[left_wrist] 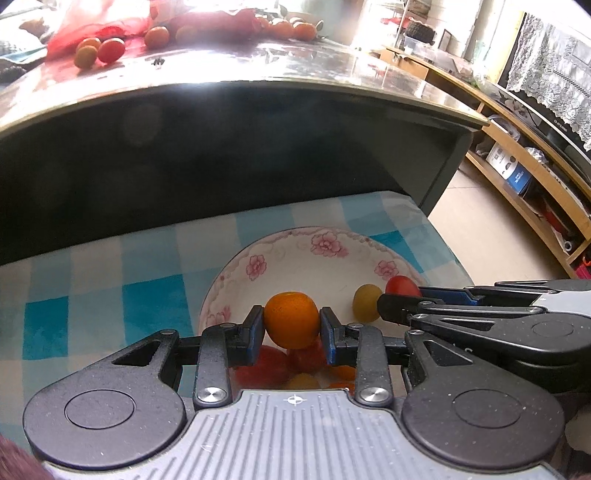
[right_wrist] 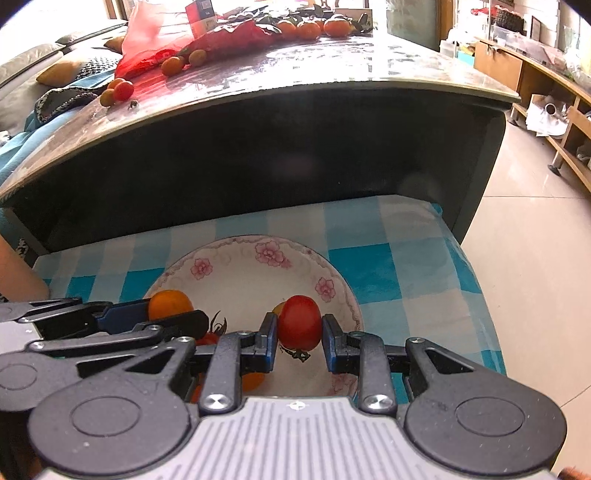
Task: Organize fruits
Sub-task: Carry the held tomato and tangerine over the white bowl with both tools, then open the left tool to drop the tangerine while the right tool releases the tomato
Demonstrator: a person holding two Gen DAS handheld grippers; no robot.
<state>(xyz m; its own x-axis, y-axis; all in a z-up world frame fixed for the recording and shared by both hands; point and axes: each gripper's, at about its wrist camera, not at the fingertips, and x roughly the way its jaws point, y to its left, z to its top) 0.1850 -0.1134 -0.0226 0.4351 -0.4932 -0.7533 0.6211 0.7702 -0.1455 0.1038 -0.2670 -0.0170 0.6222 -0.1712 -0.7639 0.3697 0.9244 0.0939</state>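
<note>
A white bowl with pink flowers [left_wrist: 291, 242] [right_wrist: 240, 258] stands on a blue-and-white checked cloth [left_wrist: 110, 295]. My left gripper [left_wrist: 291, 321] is shut on a small orange fruit [left_wrist: 291, 317] just above the bowl's near side. Under it lie red tomatoes [left_wrist: 269, 365] and a yellow fruit [left_wrist: 365, 302]. In the right wrist view my right gripper [right_wrist: 299, 328] is shut on a red tomato [right_wrist: 299, 326] over the bowl. The left gripper [right_wrist: 173, 312] shows there at the left with its orange fruit [right_wrist: 168, 301]. The right gripper [left_wrist: 402, 295] enters the left wrist view from the right.
Behind the cloth rises a dark table with a glossy top [right_wrist: 332, 70]. On it lie a red plastic bag [right_wrist: 155, 48], loose small fruits [right_wrist: 122, 90] and oranges with leaves [right_wrist: 314, 26]. A wooden shelf [left_wrist: 517, 192] and tiled floor [right_wrist: 535, 258] are at the right.
</note>
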